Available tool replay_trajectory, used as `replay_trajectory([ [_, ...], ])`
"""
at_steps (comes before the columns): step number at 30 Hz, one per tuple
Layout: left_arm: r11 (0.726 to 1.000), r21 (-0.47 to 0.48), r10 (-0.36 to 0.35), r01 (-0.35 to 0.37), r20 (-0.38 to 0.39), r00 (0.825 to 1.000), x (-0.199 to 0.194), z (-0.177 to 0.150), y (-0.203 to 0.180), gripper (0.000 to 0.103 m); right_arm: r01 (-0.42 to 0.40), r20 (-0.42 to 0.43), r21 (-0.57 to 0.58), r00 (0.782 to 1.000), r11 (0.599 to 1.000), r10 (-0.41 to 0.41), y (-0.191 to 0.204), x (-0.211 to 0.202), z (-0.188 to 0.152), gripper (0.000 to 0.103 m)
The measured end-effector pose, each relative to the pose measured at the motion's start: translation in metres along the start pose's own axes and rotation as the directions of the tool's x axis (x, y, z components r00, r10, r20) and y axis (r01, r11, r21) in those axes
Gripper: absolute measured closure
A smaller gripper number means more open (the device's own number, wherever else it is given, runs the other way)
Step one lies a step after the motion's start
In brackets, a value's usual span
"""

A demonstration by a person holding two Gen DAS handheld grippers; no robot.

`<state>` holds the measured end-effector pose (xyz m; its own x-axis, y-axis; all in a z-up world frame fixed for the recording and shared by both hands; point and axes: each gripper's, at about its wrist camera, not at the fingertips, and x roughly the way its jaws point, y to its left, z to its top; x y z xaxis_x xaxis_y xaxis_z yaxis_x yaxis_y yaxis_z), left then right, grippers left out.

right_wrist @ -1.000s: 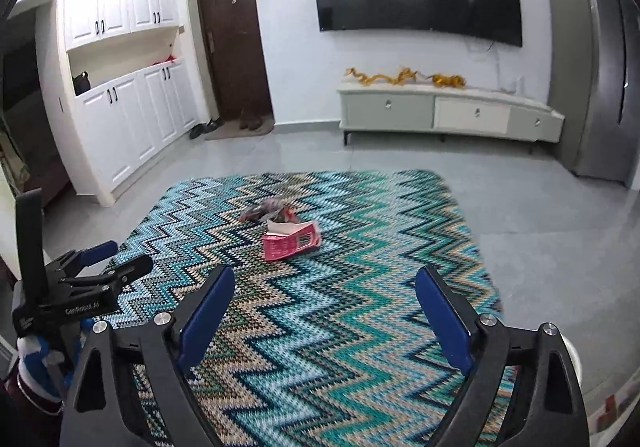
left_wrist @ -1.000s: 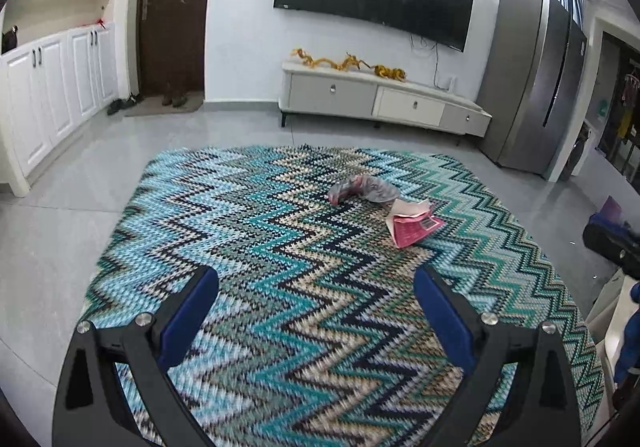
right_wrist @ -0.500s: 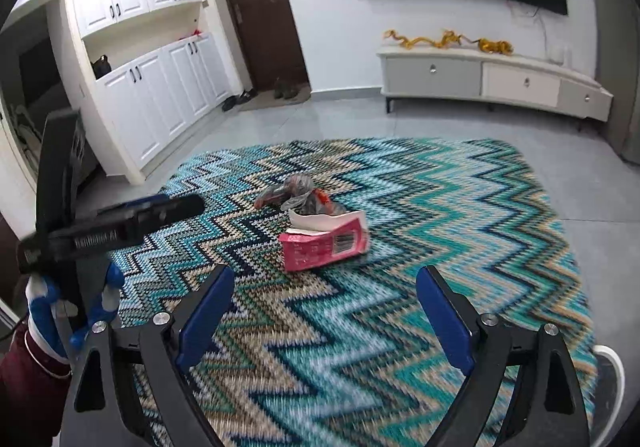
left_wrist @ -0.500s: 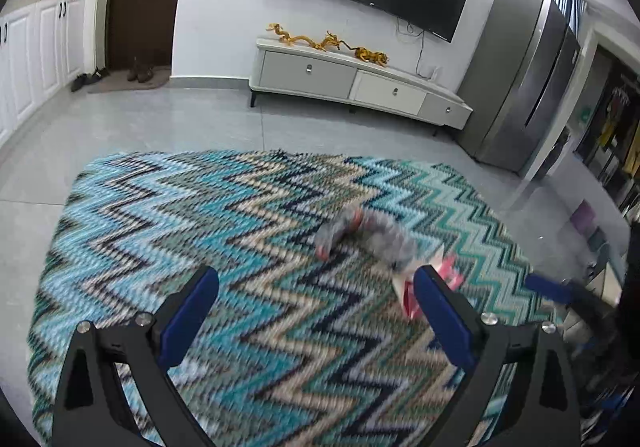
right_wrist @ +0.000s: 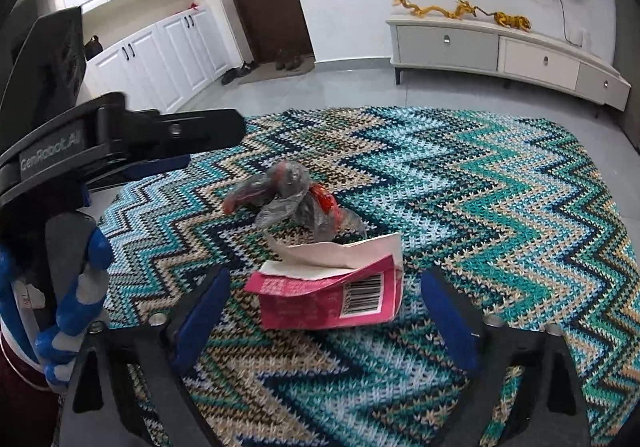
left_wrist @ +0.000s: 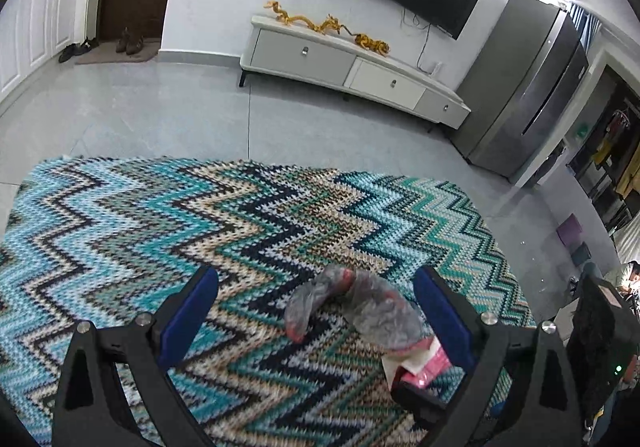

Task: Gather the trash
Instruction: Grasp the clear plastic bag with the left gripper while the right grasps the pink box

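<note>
Both grippers have closed in on the trash since a second ago

Left gripper (left_wrist: 316, 309) gapes wide around the crumpled plastic bag (left_wrist: 356, 307) on the rug (left_wrist: 120, 215); right gripper (right_wrist: 326, 307), jaws spread, frames the torn pink box (right_wrist: 332, 297) just beside it

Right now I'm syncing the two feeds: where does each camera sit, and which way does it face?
Left wrist: on the left gripper, facing the crumpled plastic bag; its open jaws show.
Right wrist: on the right gripper, facing the pink carton; its open jaws and the gloved left hand show.
Shared: bag, carton, zigzag rug.
</note>
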<state>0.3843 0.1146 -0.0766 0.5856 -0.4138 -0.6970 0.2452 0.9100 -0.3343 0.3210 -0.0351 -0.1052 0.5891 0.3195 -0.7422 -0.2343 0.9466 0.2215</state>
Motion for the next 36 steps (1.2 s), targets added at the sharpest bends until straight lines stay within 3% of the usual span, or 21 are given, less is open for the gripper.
replay_trajectory([
  [7, 0.999, 0.047, 0.006, -0.005, -0.035, 0.999, 0.024, -0.004, -0.024, 0.005, -0.046, 0.036, 0.037, 0.998, 0.998, 0.044, -0.014, -0.022, -0.012, 0.031],
  [12, 0.994, 0.097, 0.053, -0.048, -0.059, 0.997, 0.037, -0.016, -0.043, 0.005, -0.061, 0.063, 0.066, 0.996, 0.996, 0.057, -0.027, -0.055, -0.03, 0.031],
  [15, 0.993, 0.098, 0.069, -0.06, -0.085, 0.994, 0.045, -0.022, -0.05, 0.029, -0.059, 0.078, 0.092, 0.996, 0.994, 0.051, -0.034, -0.073, -0.043, 0.031],
  [17, 0.994, 0.088, 0.078, -0.07, -0.097, 0.992, 0.049, -0.024, -0.051, 0.051, -0.057, 0.088, 0.111, 0.995, 0.992, 0.047, -0.039, -0.085, -0.052, 0.031],
  [18, 0.994, 0.085, 0.083, -0.075, -0.094, 0.992, 0.05, -0.025, -0.052, 0.056, -0.056, 0.096, 0.123, 0.994, 0.991, 0.044, -0.042, -0.092, -0.057, 0.031],
  [20, 0.994, 0.074, 0.091, -0.085, -0.089, 0.992, 0.05, -0.026, -0.051, 0.08, -0.053, 0.106, 0.133, 0.994, 0.99, 0.039, -0.045, -0.1, -0.063, 0.031],
  [22, 0.995, 0.055, 0.085, -0.08, -0.087, 0.993, 0.048, -0.027, -0.048, 0.091, -0.045, 0.118, 0.142, 0.993, 0.989, 0.029, -0.048, -0.111, -0.07, 0.031],
  [27, 0.993, 0.075, 0.091, -0.088, -0.046, 0.995, 0.025, -0.042, -0.053, 0.095, -0.037, 0.142, 0.154, 0.99, 0.987, 0.015, -0.053, -0.136, -0.084, 0.031],
  [36, 0.969, 0.186, 0.15, -0.164, 0.086, 0.985, -0.055, -0.09, -0.101, 0.095, -0.006, 0.173, 0.201, 0.984, 0.98, -0.03, -0.056, -0.179, -0.11, 0.031],
])
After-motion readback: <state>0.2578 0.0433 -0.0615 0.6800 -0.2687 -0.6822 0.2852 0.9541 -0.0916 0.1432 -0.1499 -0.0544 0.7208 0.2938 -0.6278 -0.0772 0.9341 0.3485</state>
